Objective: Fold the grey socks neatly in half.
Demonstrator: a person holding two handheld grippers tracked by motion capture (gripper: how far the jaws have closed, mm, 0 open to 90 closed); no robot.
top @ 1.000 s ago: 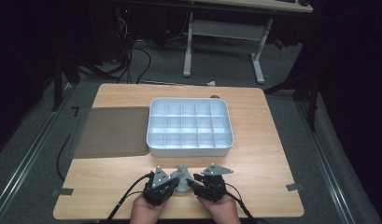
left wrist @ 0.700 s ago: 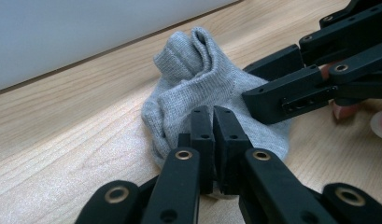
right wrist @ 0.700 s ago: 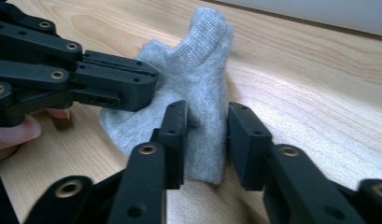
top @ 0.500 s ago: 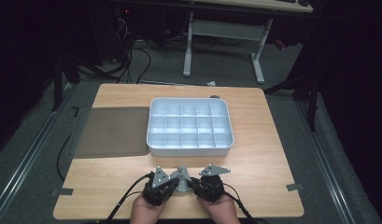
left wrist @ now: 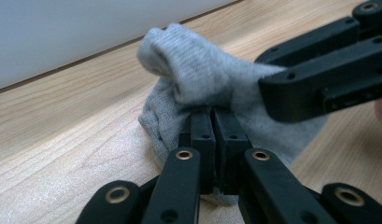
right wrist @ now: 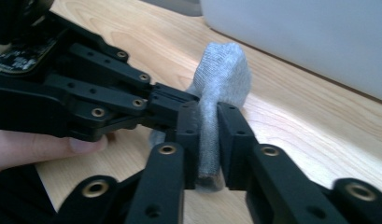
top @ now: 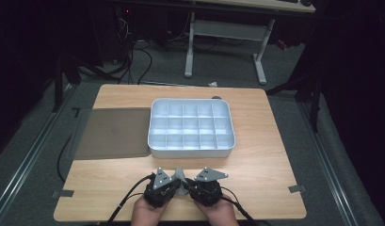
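1. The grey sock (top: 180,178) lies on the near part of the wooden surface (top: 265,165), bunched between the two hand-held grippers and just in front of the compartment tray (top: 192,149).
2. Left hand-held gripper (left wrist: 213,140): jaws pressed together, pinching a thin fold at the sock's near edge. Its jaw tips are buried in the fabric.
3. Right hand-held gripper (right wrist: 208,126): jaws have just been closing, then eased a little; a thicker band of sock runs between them and the pads press on it from both sides.
4. Key relation: the sock stands up in a ridge between the two grippers, its long axis running away from the hands toward the tray. Both grippers meet at the same bunch, tips nearly touching, so neither is clearly nearer.
5. Judgement: the next move likely turns on drawing the two grips apart, or lifting the sock toward the tray; both holds look shallow.
6. The tray is white, gridded, and looks empty. A dark mat (top: 112,134) lies beside it, on the left.
7. Room: dim, with cables on the floor (top: 148,52) and the white legs of a desk (top: 228,33) beyond the surface.
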